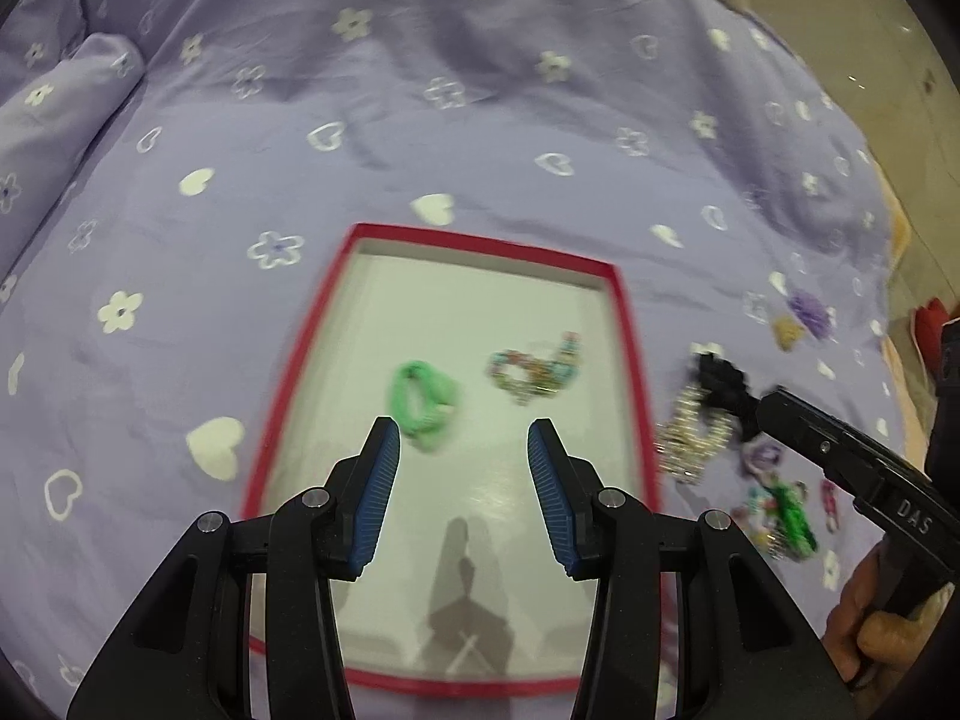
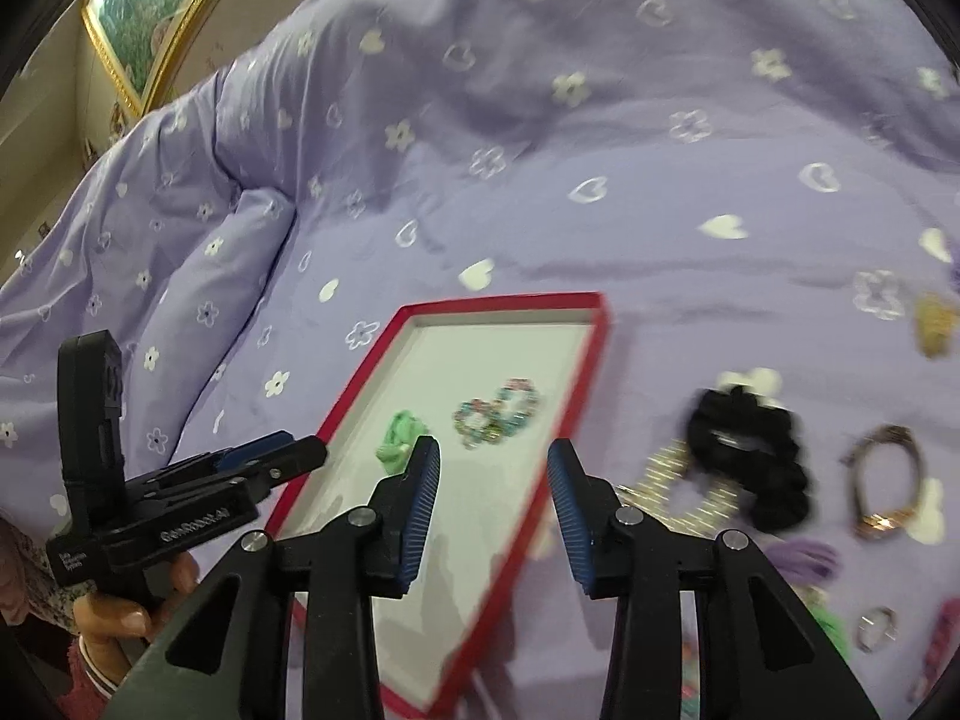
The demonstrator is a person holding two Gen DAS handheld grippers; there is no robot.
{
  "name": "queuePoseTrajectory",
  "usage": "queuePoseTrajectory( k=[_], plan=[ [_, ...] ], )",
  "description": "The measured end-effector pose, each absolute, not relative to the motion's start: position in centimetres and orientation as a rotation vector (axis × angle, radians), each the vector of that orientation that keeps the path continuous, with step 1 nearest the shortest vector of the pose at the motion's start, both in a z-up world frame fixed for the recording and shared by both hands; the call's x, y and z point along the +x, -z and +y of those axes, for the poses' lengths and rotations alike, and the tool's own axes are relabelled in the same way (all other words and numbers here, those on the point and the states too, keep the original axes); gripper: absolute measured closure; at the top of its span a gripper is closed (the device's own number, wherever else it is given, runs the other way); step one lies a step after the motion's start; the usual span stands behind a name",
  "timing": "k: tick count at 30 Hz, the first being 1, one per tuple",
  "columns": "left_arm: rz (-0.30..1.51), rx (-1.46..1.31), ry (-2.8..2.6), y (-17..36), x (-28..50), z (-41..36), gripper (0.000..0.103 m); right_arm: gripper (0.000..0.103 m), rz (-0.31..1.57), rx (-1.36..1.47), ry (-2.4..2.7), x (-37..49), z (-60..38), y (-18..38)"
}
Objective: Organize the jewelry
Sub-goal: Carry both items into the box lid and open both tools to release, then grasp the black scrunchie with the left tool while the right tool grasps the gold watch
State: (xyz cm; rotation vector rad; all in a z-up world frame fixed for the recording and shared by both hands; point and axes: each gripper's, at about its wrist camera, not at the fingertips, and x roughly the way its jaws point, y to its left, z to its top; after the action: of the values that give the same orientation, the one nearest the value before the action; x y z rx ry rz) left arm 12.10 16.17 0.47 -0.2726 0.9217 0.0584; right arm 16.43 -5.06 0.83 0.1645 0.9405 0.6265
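A red-rimmed white tray (image 1: 627, 324) (image 2: 585, 372) lies on a lilac bedspread. Inside it rest a green hair tie (image 1: 423, 405) (image 2: 397, 441) and a multicoloured bead bracelet (image 1: 534, 372) (image 2: 495, 411). My left gripper (image 1: 463, 432) hangs above the tray, open, with nothing between its blue pads. My right gripper (image 2: 495, 456) hovers over the tray's right rim, open and empty too. To the right of the tray lie a black scrunchie (image 2: 750, 456) (image 1: 720, 381), a silver chain (image 2: 672, 480) (image 1: 690, 438) and a watch (image 2: 888, 480).
More small pieces lie at the right: a purple hair tie (image 2: 804, 558), a ring (image 2: 876, 627), a yellow clip (image 2: 933, 321) and bright green bits (image 1: 792, 510). A folded duvet ridge (image 2: 198, 252) rises at the left. A framed picture (image 2: 156, 18) stands beyond the bed.
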Motion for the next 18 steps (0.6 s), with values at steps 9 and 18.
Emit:
queuePoseTrajectory(
  k=[9,18],
  plan=[
    [0.914,-0.216,0.059,-1.8,11.4,9.9,0.057,0.063,0.907,0.201,-0.488,13.7,-13.4,-1.9],
    [0.93,-0.192,0.12,-1.6,12.0,5.6,0.057,0.062,0.881,0.226,-0.381,11.8,-19.7,-2.2]
  ],
)
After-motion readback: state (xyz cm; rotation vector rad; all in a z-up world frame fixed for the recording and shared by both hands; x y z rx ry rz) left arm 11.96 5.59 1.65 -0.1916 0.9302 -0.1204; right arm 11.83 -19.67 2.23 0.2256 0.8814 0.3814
